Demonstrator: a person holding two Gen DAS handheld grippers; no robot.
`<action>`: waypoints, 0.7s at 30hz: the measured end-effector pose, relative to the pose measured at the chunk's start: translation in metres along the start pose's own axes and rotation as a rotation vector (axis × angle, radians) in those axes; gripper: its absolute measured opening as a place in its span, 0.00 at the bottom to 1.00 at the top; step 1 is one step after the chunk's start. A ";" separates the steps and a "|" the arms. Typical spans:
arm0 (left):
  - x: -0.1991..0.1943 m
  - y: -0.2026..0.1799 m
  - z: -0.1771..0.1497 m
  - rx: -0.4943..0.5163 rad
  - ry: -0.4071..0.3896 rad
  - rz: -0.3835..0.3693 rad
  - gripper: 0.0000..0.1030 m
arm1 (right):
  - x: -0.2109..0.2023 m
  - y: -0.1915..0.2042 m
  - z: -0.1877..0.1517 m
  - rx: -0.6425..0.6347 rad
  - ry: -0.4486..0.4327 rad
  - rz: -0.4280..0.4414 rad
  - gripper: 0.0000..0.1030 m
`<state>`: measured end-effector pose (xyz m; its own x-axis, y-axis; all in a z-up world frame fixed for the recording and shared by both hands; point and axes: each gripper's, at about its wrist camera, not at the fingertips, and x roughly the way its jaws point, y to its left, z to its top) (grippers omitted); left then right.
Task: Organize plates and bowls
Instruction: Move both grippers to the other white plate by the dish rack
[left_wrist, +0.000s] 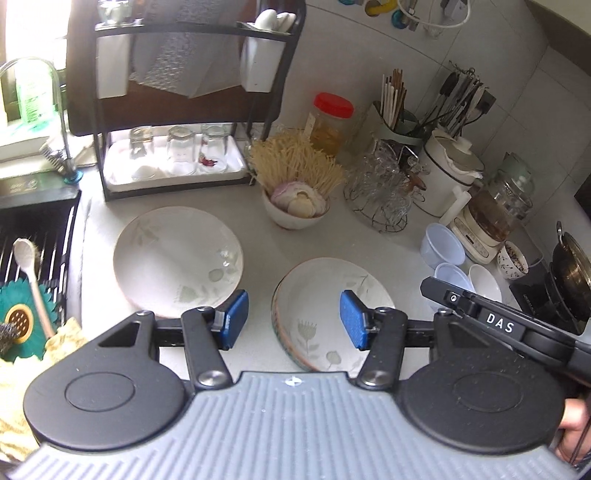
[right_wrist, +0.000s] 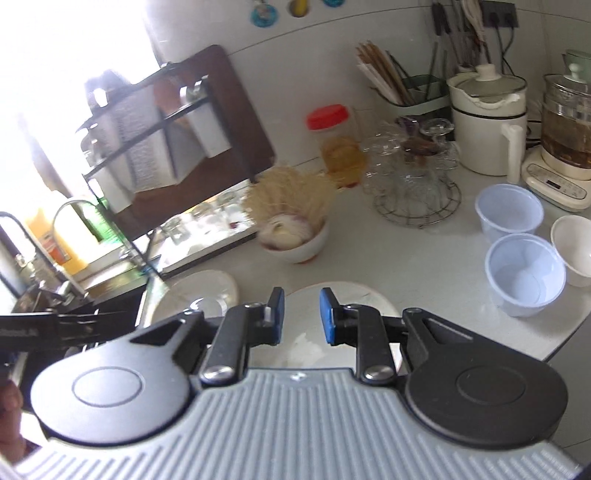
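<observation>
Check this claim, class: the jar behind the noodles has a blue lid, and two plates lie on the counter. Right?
Not quite. The jar has a red lid, as the left wrist view shows. It does stand behind the noodles, and two plates lie on the counter.

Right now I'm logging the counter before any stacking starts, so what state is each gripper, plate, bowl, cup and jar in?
left gripper: open, empty
right gripper: jaws narrowly apart, empty
single plate: flat on counter, empty
stack of plates: several nested, top one empty
garlic bowl: upright, full
plastic cups: upright, empty
glasses in rack: upside down
red-lidded jar: closed
</observation>
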<state>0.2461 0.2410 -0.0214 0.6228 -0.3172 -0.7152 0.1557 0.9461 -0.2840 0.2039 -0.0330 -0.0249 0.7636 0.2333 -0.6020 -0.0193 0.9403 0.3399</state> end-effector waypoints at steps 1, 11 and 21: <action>-0.004 0.003 -0.004 -0.005 -0.001 0.005 0.59 | -0.002 0.005 -0.003 -0.006 0.005 0.006 0.24; -0.033 0.038 -0.036 -0.050 0.003 0.046 0.59 | -0.009 0.052 -0.031 -0.060 0.056 0.066 0.24; -0.050 0.079 -0.056 -0.100 0.006 0.088 0.64 | 0.001 0.078 -0.046 -0.069 0.070 0.103 0.51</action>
<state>0.1843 0.3282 -0.0438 0.6258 -0.2337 -0.7442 0.0229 0.9591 -0.2820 0.1734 0.0517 -0.0321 0.7085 0.3441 -0.6162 -0.1417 0.9247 0.3534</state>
